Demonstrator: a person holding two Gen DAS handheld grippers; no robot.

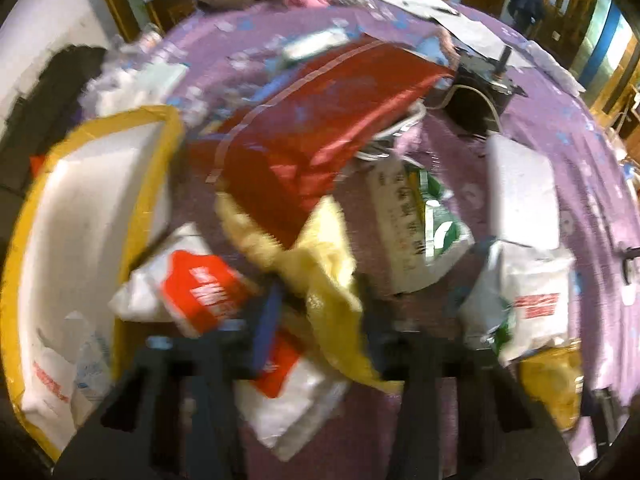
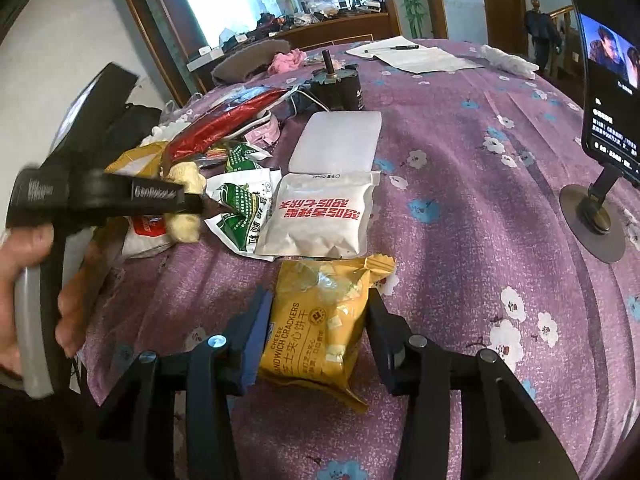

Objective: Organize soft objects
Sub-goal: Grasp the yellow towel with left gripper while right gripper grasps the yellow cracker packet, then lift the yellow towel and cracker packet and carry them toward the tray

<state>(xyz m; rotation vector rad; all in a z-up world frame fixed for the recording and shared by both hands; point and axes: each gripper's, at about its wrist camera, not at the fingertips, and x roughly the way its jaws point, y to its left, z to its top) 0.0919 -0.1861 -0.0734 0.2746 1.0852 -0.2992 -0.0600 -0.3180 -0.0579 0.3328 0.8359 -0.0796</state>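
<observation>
The yellow packet (image 2: 320, 332) reads "CHEESE SANDWICH CRACKERS"; Chinese print on the white pouch (image 2: 324, 216) and phone screen (image 2: 608, 92) is too small to read.

Yellow cracker packet (image 2: 316, 328) flat on bedspread (image 2: 480, 240)

A purple flowered cloth (image 2: 460, 184) bears snack packets (image 2: 320, 216), papers (image 2: 416, 56) and a phone stand (image 2: 592, 216).

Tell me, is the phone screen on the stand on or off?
On. The black phone on the round stand shows a lit picture with lines of white text below.
</observation>
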